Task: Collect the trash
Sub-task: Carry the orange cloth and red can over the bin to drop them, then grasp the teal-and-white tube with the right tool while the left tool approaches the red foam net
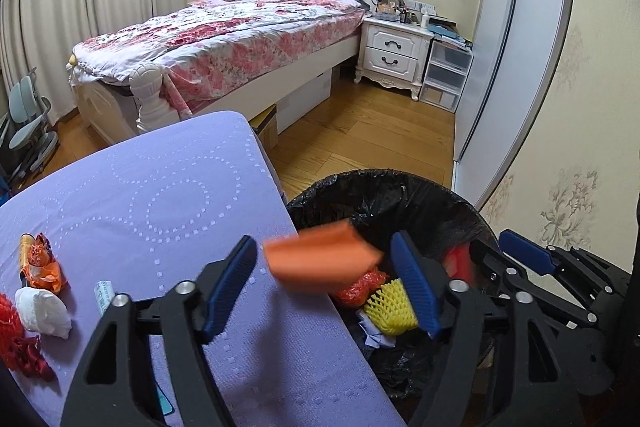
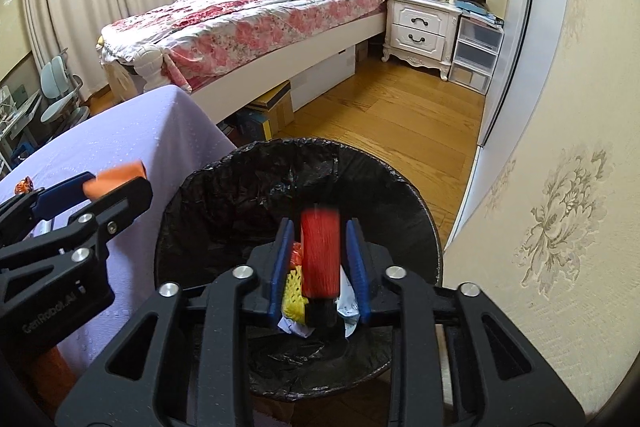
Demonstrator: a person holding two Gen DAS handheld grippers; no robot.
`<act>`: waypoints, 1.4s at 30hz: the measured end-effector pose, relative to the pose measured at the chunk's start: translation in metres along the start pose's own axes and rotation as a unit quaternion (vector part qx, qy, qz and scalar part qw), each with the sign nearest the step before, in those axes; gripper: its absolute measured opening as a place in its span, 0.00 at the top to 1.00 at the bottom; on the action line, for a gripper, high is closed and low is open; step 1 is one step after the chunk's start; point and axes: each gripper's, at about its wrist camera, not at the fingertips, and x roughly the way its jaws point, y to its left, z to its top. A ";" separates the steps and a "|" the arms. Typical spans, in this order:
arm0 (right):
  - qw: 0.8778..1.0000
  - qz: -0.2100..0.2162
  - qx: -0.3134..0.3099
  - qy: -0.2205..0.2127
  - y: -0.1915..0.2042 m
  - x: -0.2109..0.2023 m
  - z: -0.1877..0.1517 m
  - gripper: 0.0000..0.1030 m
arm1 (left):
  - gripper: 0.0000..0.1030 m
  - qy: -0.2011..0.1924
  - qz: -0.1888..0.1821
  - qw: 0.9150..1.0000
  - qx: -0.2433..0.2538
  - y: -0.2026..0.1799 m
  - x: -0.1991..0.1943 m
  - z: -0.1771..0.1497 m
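My left gripper (image 1: 326, 285) is open above the table edge beside the bin. A blurred orange packet (image 1: 320, 257) is in the air between its fingers, touching neither. My right gripper (image 2: 320, 269) hangs over the black-lined bin (image 2: 208, 195), its blue fingers slightly apart. A blurred red cylinder (image 2: 320, 251) sits between them; contact is unclear. In the bin lie a yellow foam net (image 1: 390, 307), a red wrapper (image 1: 358, 289) and paper scraps. On the purple table (image 1: 160, 195) lie an orange wrapper (image 1: 40, 263), a white tissue wad (image 1: 44, 311) and a red net (image 1: 16, 339).
The bin stands on the wood floor (image 1: 360, 131) between the table and a patterned wall (image 2: 560, 227). A bed (image 1: 224, 39), a white nightstand (image 1: 394, 51) and a sliding wardrobe (image 1: 516, 47) are farther back. A label strip (image 1: 105, 297) lies on the table.
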 end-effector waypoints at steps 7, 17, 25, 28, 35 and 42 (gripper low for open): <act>1.000 -0.017 0.015 -0.006 -0.007 -0.007 -0.004 0.52 | 0.21 -0.004 0.016 1.000 -0.004 0.002 -0.006 -0.003; 1.000 0.009 -0.002 -0.011 0.023 -0.026 -0.013 0.42 | 0.19 -0.006 0.071 0.997 -0.009 0.031 -0.032 -0.025; 0.998 0.054 -0.039 0.000 0.069 -0.041 -0.023 0.41 | 0.19 0.011 0.121 0.991 -0.061 0.084 -0.061 -0.064; 0.996 0.081 -0.045 0.002 0.085 -0.048 -0.023 0.40 | 0.19 0.017 0.133 0.987 -0.083 0.102 -0.072 -0.073; 0.990 0.110 -0.087 0.021 0.129 -0.050 -0.035 0.37 | 0.19 0.020 0.158 0.980 -0.119 0.136 -0.092 -0.093; 0.981 0.130 -0.139 0.035 0.172 -0.054 -0.049 0.37 | 0.19 0.027 0.174 0.973 -0.147 0.168 -0.106 -0.108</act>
